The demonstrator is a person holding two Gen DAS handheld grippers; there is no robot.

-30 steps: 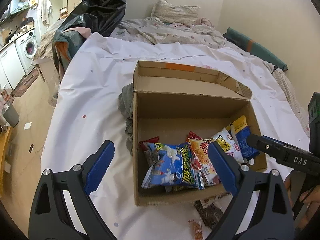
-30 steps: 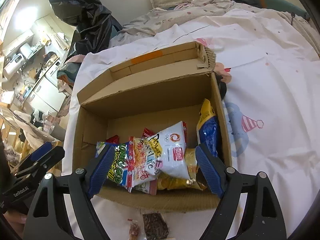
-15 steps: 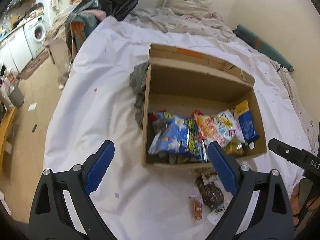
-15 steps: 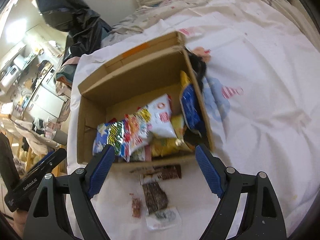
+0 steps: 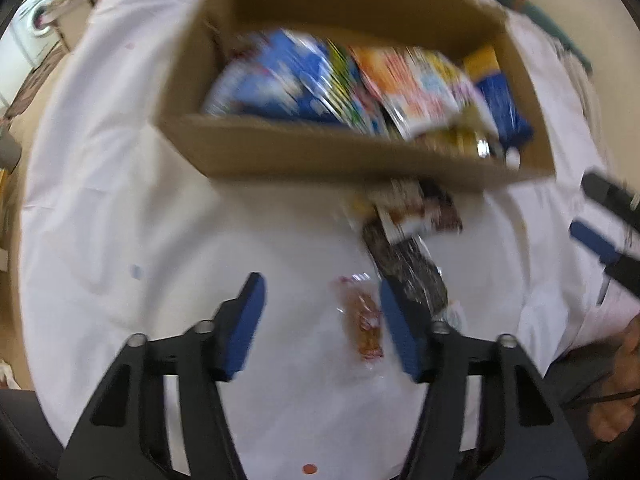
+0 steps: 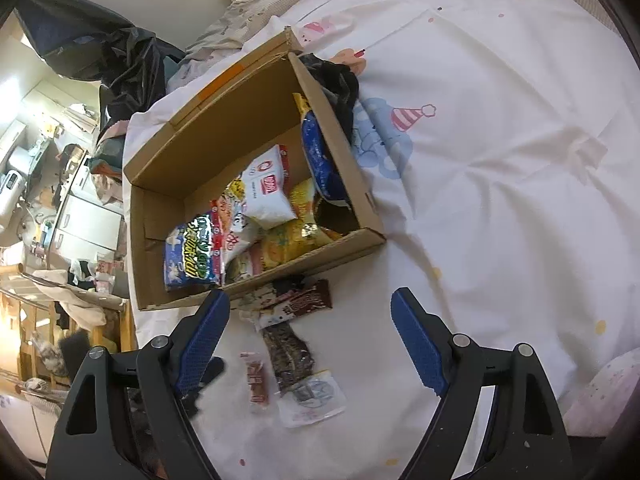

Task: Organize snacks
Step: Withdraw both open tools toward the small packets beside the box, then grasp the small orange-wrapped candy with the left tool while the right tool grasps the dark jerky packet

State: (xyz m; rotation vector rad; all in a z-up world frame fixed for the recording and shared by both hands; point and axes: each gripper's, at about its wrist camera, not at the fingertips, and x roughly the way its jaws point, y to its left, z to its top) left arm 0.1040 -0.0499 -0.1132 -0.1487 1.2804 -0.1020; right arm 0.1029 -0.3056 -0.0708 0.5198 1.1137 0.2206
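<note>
White bedsheet with cartoon prints covers the bed; cluttered kitchen area sits off at 9 o'clock in the right wrist view. Left wrist view is motion-blurred, so pack labels there are unreadable.

Open brown cardboard box lies on the sheet, filled with colourful snack bags; lower bags are buried under upper ones. Dark cloth is bunched against the box's 1 o'clock side, partly hidden by the wall.

Loose snacks lie on the sheet just outside the box's near wall: brown chocolate wrapper touching the box, dark long snack pack, small red-orange clear sachet, and clear flat pouch partly under the dark pack.

Left gripper points down at the sheet, jaws have just been closing, still apart; the sachet lies between them close to the right pad, contact unclear in the blur. Right gripper hovers with jaws wide apart, holding nothing; its left finger covers part of the box corner. Person's hand is cut off at 4 o'clock.
</note>
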